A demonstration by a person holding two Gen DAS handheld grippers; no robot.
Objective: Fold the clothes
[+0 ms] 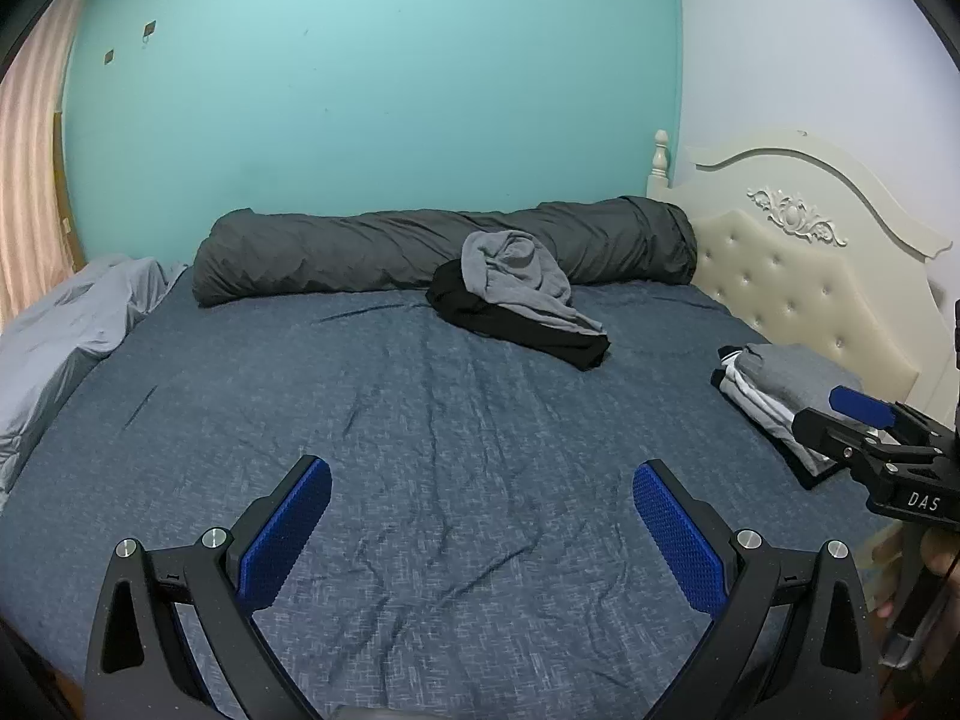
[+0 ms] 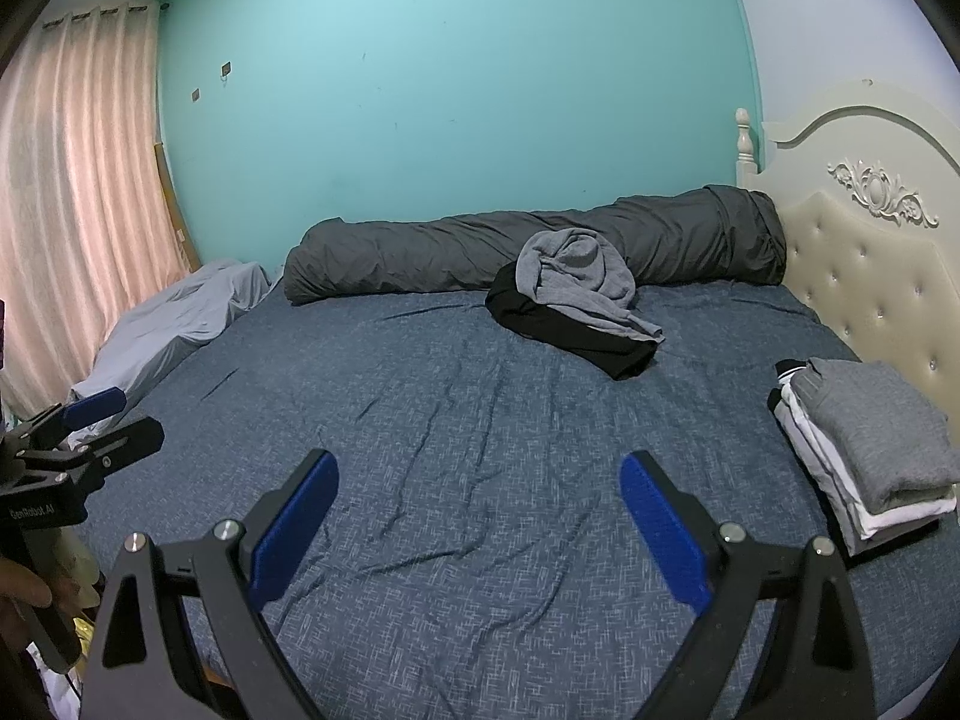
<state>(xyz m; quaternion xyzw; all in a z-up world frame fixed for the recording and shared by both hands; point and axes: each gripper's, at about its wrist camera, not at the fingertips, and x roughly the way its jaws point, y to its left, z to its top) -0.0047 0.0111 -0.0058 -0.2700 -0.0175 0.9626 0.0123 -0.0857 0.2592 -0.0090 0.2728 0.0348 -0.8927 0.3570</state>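
A: Where is the unfolded heap (image 1: 519,294)?
B: Far side of the bed (image 1: 420,420), against the bolster (image 1: 384,252), well apart from both.
A: The left gripper (image 1: 480,531) and right gripper (image 2: 477,528)?
B: Spread wide, empty.

Matt woven-look cloth bed sheet (image 1: 420,420), tufted glossy padded headboard (image 1: 798,294), soft knit grey folded top (image 2: 876,426).

left gripper (image 1: 482,483) hovers with its jaws spread wide, blue pads facing each other across an empty gap. right gripper (image 2: 478,477) matches it, fingers splayed just as far, nothing between them. each one shows at the edge of the other's view, side by side and level. a hand (image 2: 24,591) wraps the left handle, and fingers (image 1: 936,564) grip the right handle.
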